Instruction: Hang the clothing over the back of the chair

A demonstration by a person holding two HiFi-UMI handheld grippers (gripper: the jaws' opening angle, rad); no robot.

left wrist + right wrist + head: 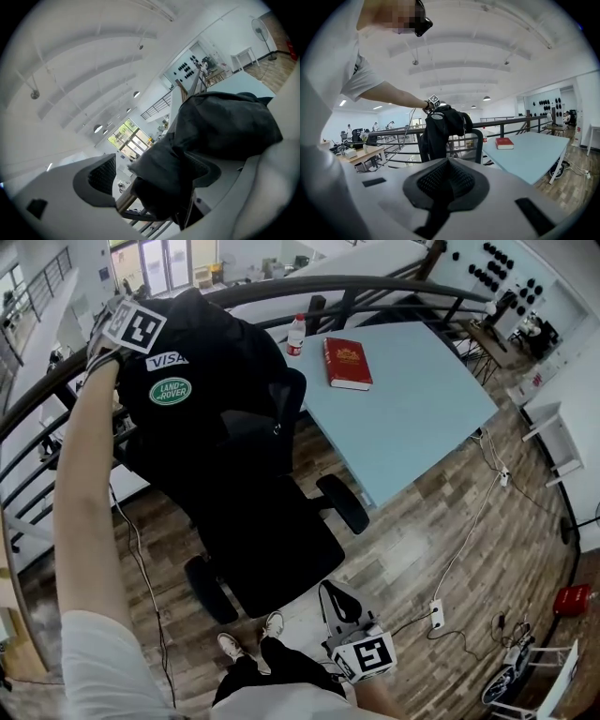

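Legend, 1 moment, release stage of hanging the jacket.

**Table** (412,418): pale blue, just beyond the chair, on its far side from the person.

**Chair** (272,549): black office chair with 2 armrests, seat facing the person. It serves as the landmark for all places below.

**Jacket** (206,362): black, with 2 logo patches. It is draped over the top of the chair's back and hangs down it. In the right gripper view, cloth falls on both sides of the back.

**Left gripper** (151,174): at the top of the chair's back, arm stretched out. The jaws stand wide apart. A fold of jacket lies between them and rests against 1 pad, but nothing is clamped.

**Right gripper** (446,183): low, on the seat side of the chair and well apart from it. The jaws are together and empty.

**Book** (347,362): red, on the table beyond the chair.

**Bottle** (296,334): near the book and closer to the chair's back.

**Step in hand** (judged): letting go, with the hang itself seemingly done.

**Next move** (judged): the left gripper should back straight off the fold, jaws kept wide so no pad drags cloth off the chair's back. The drape should then be checked to see that it holds.
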